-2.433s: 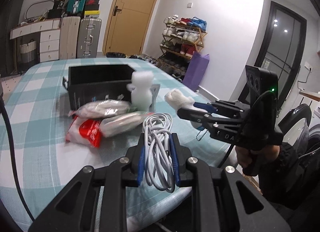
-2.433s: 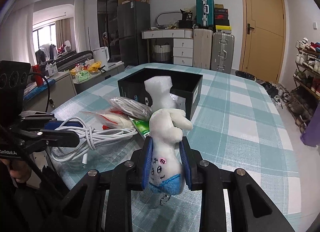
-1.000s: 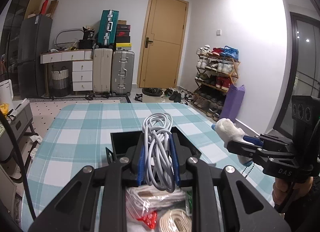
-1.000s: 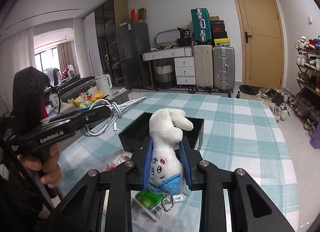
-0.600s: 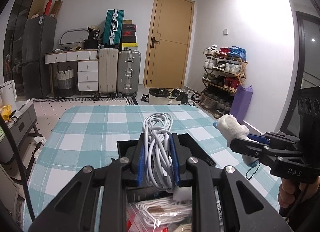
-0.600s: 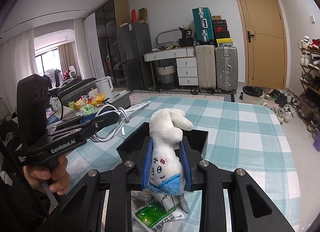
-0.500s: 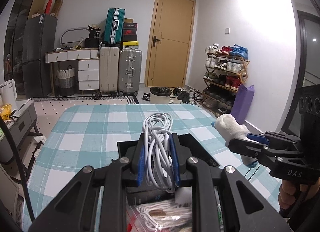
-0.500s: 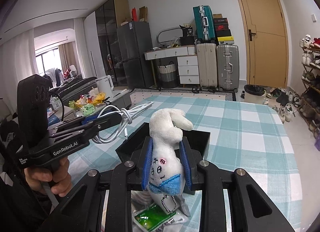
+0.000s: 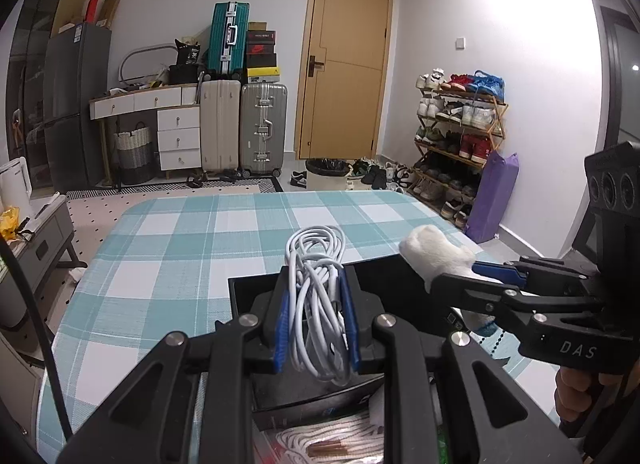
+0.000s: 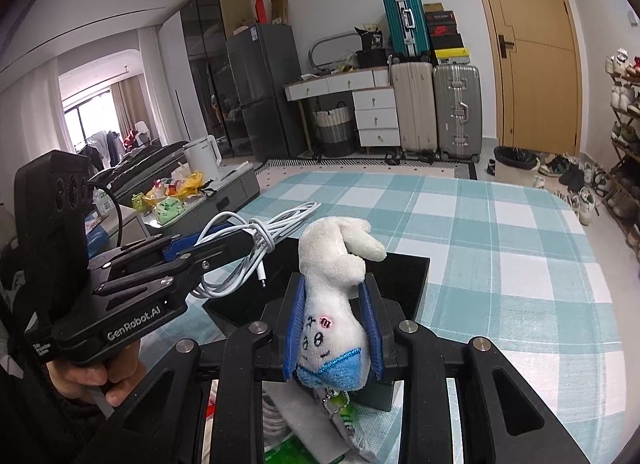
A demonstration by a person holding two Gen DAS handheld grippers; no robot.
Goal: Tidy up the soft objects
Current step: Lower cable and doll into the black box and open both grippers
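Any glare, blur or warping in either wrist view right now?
Left wrist: wall at right blown out white, door frame bowed by the fisheye, cable sharp. Right wrist: window at far left washed out, plush and box in focus, dark corners.

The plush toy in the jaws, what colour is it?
The plush toy is white with a blue bottom edge, clearest in the right wrist view.

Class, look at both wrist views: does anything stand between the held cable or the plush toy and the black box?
Nothing visible does. The white cable and plush toy both hang over the open black box, whose visible interior looks bare.
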